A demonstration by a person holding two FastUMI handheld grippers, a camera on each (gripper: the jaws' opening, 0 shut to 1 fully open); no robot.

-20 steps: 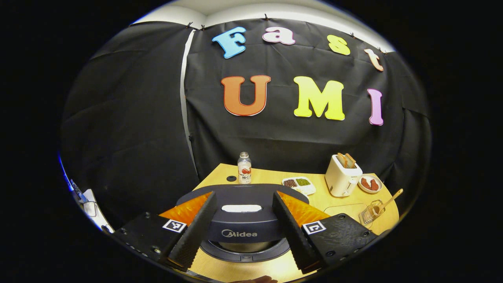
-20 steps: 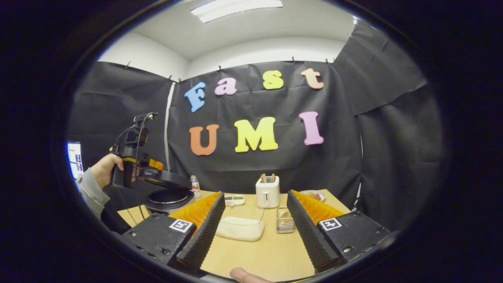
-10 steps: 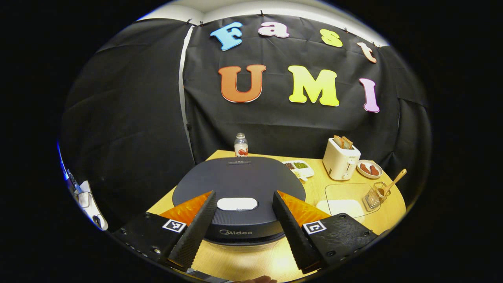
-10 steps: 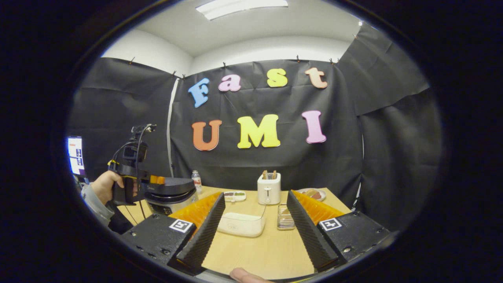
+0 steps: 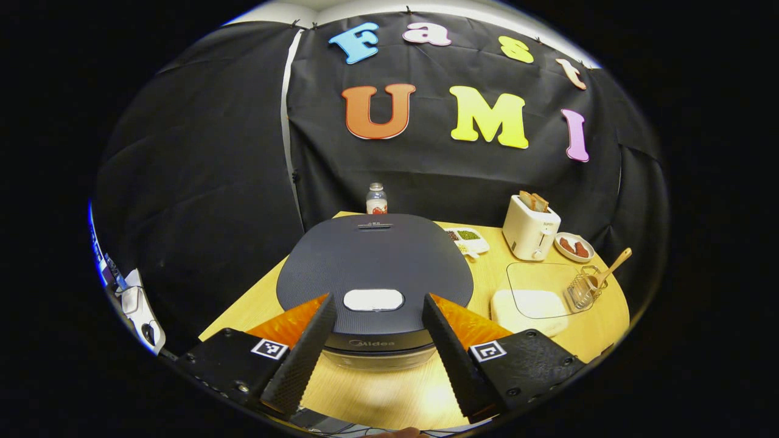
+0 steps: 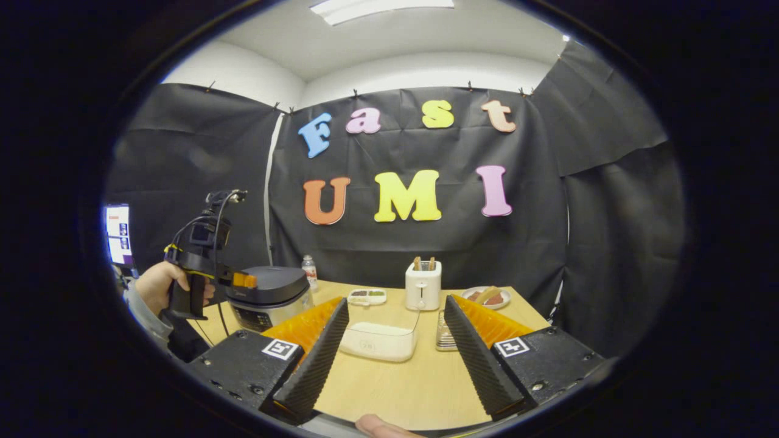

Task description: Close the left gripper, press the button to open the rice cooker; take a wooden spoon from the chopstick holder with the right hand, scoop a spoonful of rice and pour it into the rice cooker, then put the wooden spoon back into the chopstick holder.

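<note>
Rice cooker [image 5: 374, 267] sits lid-down on the table [image 5: 389, 398], its pale release button [image 5: 373, 299] at the front of the lid, directly ahead of the left tool [image 5: 372, 347], whose two fingers stand wide apart, gripping nothing. The task calls for those fingers to be clenched before the press; going in spread like this, they would likely straddle the button and land on the lid either side of it, leaving the latch untouched. A hard off-centre shove could also slide the cooker across the smooth table. To the right of the cooker lies a clear-lidded box of rice [image 5: 528, 301], and beyond that the wire chopstick holder [image 5: 579, 293] with the wooden spoon [image 5: 610, 271] leaning out of it. The right tool [image 6: 394, 359] hangs released and empty, well apart from the cooker, facing the rice box. The light holder looks easy to tip if the spoon is drawn out at an angle.
</note>
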